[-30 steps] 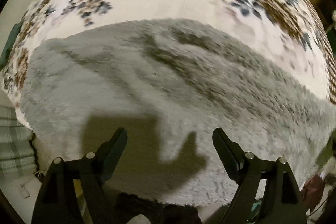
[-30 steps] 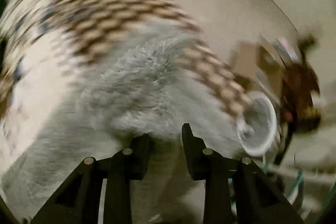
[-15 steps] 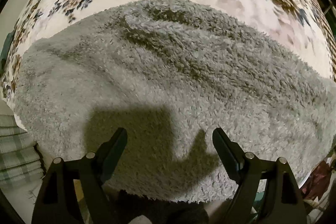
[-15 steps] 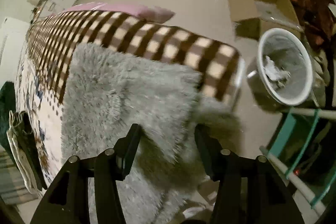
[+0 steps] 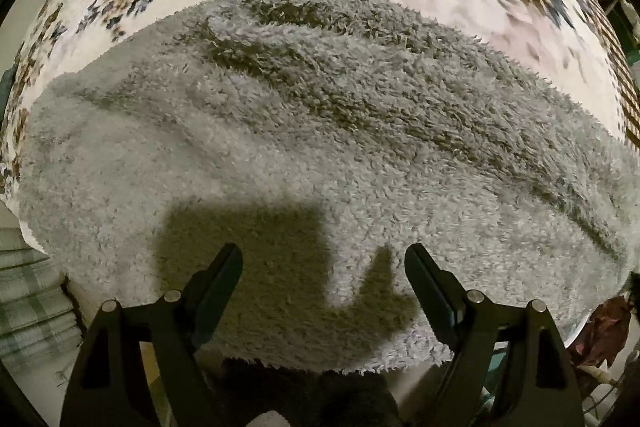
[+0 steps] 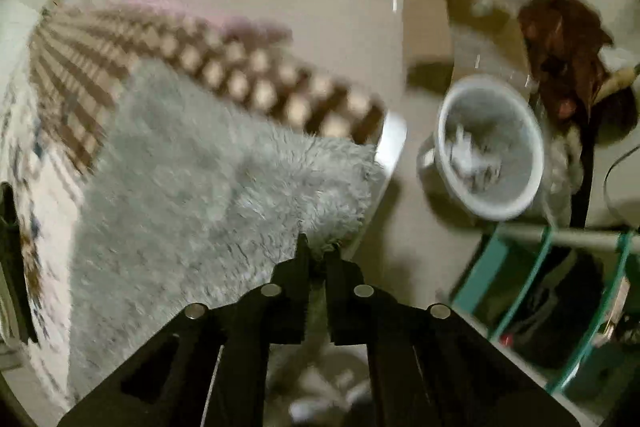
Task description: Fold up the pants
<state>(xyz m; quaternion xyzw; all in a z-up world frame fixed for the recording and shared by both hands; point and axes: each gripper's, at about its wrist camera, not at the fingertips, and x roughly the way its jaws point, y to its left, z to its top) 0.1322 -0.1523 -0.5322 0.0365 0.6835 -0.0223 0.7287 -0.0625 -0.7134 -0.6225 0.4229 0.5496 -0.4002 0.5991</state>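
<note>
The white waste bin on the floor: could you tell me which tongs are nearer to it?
Right. The right tongs, shut on the grey pants at the bed's corner, have the white waste bin just beyond them. The left tongs hang open over the pants, bin out of view.

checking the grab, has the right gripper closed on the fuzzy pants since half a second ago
Yes. The right gripper, open astride the grey fleece pants then, is now shut on their corner beside the checkered bedspread, with the white bin to its right.

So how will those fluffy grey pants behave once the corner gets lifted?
Probably floppy: the grey pants lie in soft ridges and droop over the bed edge. The thick pile should grip rather than slip where the right gripper pinches a corner. Likely light yet bulky.
</note>
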